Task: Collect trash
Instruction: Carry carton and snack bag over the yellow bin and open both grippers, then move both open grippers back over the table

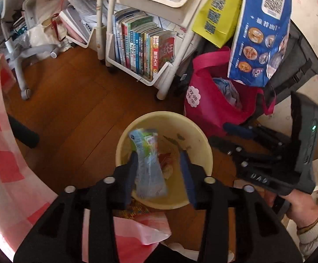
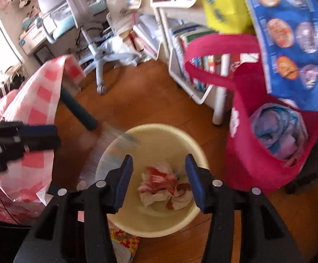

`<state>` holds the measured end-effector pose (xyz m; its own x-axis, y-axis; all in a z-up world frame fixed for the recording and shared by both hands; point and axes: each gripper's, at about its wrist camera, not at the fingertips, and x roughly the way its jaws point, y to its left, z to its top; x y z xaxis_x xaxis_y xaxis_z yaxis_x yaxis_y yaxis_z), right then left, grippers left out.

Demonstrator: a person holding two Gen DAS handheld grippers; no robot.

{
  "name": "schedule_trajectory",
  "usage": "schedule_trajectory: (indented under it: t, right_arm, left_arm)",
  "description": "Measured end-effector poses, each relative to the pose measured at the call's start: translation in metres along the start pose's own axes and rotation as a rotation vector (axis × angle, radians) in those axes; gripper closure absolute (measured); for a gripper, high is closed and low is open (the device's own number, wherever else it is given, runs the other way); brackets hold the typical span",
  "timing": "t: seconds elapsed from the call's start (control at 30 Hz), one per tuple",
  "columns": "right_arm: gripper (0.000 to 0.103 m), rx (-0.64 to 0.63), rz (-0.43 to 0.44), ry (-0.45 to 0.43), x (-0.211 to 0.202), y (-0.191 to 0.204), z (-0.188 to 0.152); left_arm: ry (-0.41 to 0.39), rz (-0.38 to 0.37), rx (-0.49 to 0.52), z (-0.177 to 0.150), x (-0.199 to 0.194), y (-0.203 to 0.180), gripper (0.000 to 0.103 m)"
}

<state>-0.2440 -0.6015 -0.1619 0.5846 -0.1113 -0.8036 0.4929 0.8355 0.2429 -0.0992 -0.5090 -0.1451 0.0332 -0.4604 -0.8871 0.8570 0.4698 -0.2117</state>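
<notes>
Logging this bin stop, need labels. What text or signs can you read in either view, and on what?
"DAS": on the right gripper body.
"双师伴学": white flower tag on the pink bag.
"集荐山" (unsure): blue bag, plus QR codes.
QR codes: yellow bag.
Book spines, falling wrapper: too small to read.

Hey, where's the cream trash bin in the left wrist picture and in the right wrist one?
Left wrist view: cream trash bin sits bottom centre, under the left gripper.
Right wrist view: the bin again sits bottom centre, under the right gripper.
Shared landmark: the magenta tote bag stands just right of the bin in both.
</notes>
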Motion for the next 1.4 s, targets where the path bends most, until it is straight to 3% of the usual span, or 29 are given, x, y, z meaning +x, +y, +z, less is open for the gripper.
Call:
schedule_trajectory:
  t: [0.13,0.23,0.43,0.57,0.67,0.77,0.8,0.87,0.93,1.0,1.23,1.3,1.4]
  right_arm:
    - [0.054,-0.028,0.037,-0.064,-0.019,0.012,0.013]
    - [0.050,-0.085,0.103,-0.117,-0.033,0.049,0.029]
    - [0.038,-0.278,0.266,-0.208,-0.060,0.171,0.058]
    - [0.030,-0.394,0.371,-0.226,-0.068,0.262,0.067]
    - [0.028,-0.417,0.439,-0.198,-0.056,0.310,0.061]
    - [0.028,-0.484,0.427,-0.117,-0.032,0.343,0.047]
    - [0.028,-0.505,0.409,-0.116,-0.029,0.349,0.041]
    - [0.028,-0.498,0.399,-0.071,-0.020,0.357,0.038]
    - [0.028,-0.480,0.393,-0.057,-0.021,0.367,0.036]
    - [0.027,-0.510,0.387,-0.056,-0.027,0.391,0.032]
    - [0.023,-0.536,0.423,-0.012,-0.008,0.436,0.022]
    - [0.023,-0.542,0.393,0.009,0.002,0.434,0.020]
    - [0.023,-0.561,0.342,-0.031,0.001,0.429,0.025]
  left_arm:
    - [-0.081,0.076,0.024,-0.012,-0.034,-0.003,0.047]
    - [-0.161,0.152,-0.016,-0.031,-0.083,0.022,0.041]
    - [-0.345,0.382,-0.146,-0.096,-0.204,0.095,0.024]
    - [-0.404,0.537,-0.278,-0.142,-0.266,0.153,0.018]
    - [-0.423,0.609,-0.389,-0.180,-0.300,0.198,0.017]
    - [-0.447,0.623,-0.526,-0.225,-0.319,0.243,0.016]
    - [-0.416,0.633,-0.596,-0.235,-0.321,0.260,0.016]
    - [-0.414,0.599,-0.688,-0.250,-0.337,0.286,0.016]
    - [-0.486,0.548,-0.725,-0.262,-0.355,0.299,0.016]
    - [-0.511,0.553,-0.751,-0.269,-0.364,0.307,0.014]
    - [-0.508,0.588,-0.800,-0.280,-0.367,0.316,0.014]
    - [-0.509,0.589,-0.809,-0.283,-0.368,0.319,0.013]
    - [-0.488,0.595,-0.812,-0.285,-0.366,0.321,0.012]
